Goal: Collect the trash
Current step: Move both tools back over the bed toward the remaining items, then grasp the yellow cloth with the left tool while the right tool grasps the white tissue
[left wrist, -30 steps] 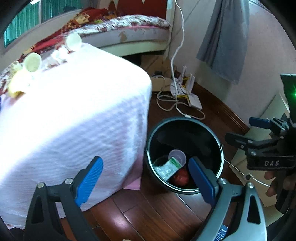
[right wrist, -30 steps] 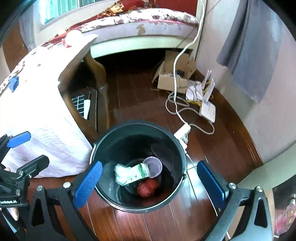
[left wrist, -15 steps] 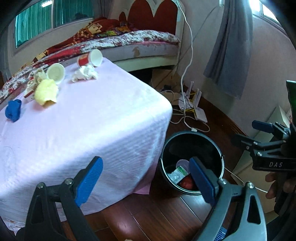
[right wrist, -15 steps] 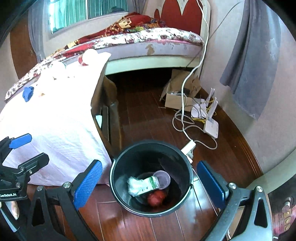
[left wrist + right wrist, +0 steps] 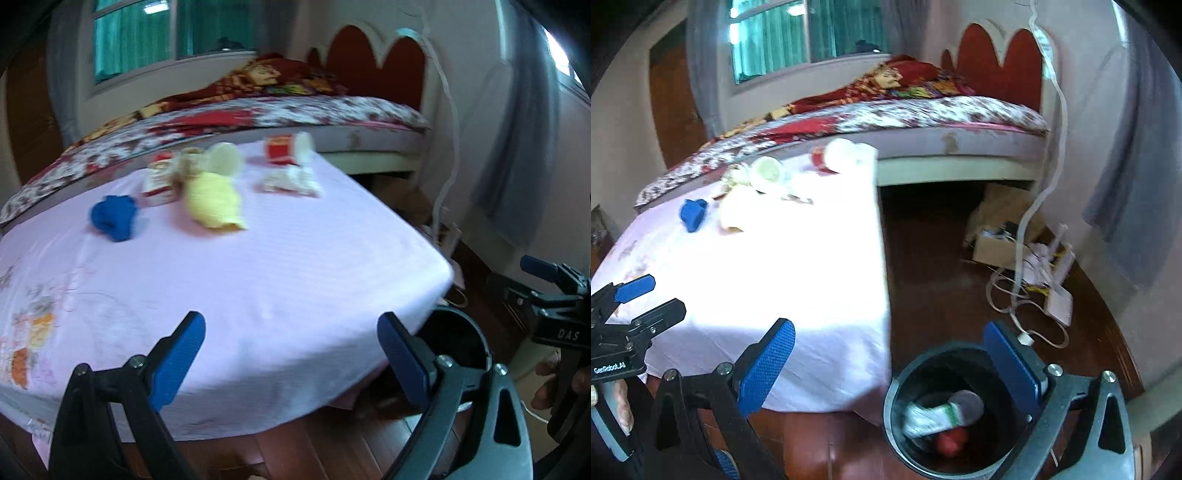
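Observation:
Trash lies at the far side of the pink-clothed table (image 5: 295, 258): a blue crumpled wad (image 5: 112, 218), a yellow crumpled wad (image 5: 214, 201), a red-and-white carton (image 5: 159, 182), a white cup (image 5: 225, 160) on its side, a red cup (image 5: 286, 147) on its side and a white tissue (image 5: 290, 181). A black bin (image 5: 892, 391) stands on the floor by the table's near right corner. It holds a green-white wrapper (image 5: 934, 417), a red round thing (image 5: 951, 441) and a clear cup (image 5: 967, 402). My left gripper (image 5: 291, 354) hangs open before the table's near edge. My right gripper (image 5: 886, 369) is open above the bin.
A bed (image 5: 295, 107) runs behind the table. On the dark wood floor to the right lie a cardboard box (image 5: 997, 247), white cables (image 5: 1015, 295) and a router (image 5: 1058, 299). A grey curtain (image 5: 1137, 184) hangs at the right wall.
Both grippers have lifted and tilted up from the bin toward the table top. The bin has slid to the lower right of each view. Both stay open and empty.

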A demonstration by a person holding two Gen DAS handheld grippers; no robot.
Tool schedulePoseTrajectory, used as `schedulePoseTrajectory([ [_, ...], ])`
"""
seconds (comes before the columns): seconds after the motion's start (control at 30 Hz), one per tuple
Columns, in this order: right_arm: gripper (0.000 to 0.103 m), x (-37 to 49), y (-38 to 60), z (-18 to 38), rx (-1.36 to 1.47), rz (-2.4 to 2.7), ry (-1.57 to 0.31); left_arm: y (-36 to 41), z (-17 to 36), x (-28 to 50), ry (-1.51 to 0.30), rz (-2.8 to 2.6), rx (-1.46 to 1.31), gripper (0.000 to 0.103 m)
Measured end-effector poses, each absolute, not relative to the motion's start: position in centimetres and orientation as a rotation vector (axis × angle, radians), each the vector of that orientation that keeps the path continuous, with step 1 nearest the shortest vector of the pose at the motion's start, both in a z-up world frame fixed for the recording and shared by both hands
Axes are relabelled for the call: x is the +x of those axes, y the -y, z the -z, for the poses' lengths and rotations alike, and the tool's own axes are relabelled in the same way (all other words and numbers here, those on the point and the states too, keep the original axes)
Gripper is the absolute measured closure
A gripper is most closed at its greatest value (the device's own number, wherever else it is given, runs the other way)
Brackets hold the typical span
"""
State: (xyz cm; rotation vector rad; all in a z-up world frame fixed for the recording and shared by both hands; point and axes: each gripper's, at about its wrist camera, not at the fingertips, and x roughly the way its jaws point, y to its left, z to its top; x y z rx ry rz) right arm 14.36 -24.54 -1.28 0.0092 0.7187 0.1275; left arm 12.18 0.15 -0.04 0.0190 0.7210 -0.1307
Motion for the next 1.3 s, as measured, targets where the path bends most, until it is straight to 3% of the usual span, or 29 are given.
schedulePoseTrajectory([
  [0.37, 0.0, 19.4, 16.6, -0.6, -0.014, -0.273, -0.691, -8.2, -0.4, 15.4, -0.71, 0.029, -0.064, 0.012],
  [0.87, 0.001, 34.4, 12.4, 1.5, -0.138, -0.356, -0.756, -7.8, 2.1, 28.6, -0.778, 0.02, -0.138, 0.017],
  [1.07, 0.013, 39.1, 11.6, 3.8, -0.174, -0.421, -0.811, -8.0, 3.2, 32.2, -0.817, 0.025, -0.147, 0.017],
  [1.2, 0.016, 41.5, 10.6, 3.9, -0.185, -0.457, -0.827, -7.9, 3.9, 33.7, -0.85, 0.044, -0.156, 0.028],
  [1.3, 0.026, 43.2, 9.6, 4.4, -0.203, -0.468, -0.852, -7.7, 4.6, 34.1, -0.874, 0.052, -0.152, 0.031],
])
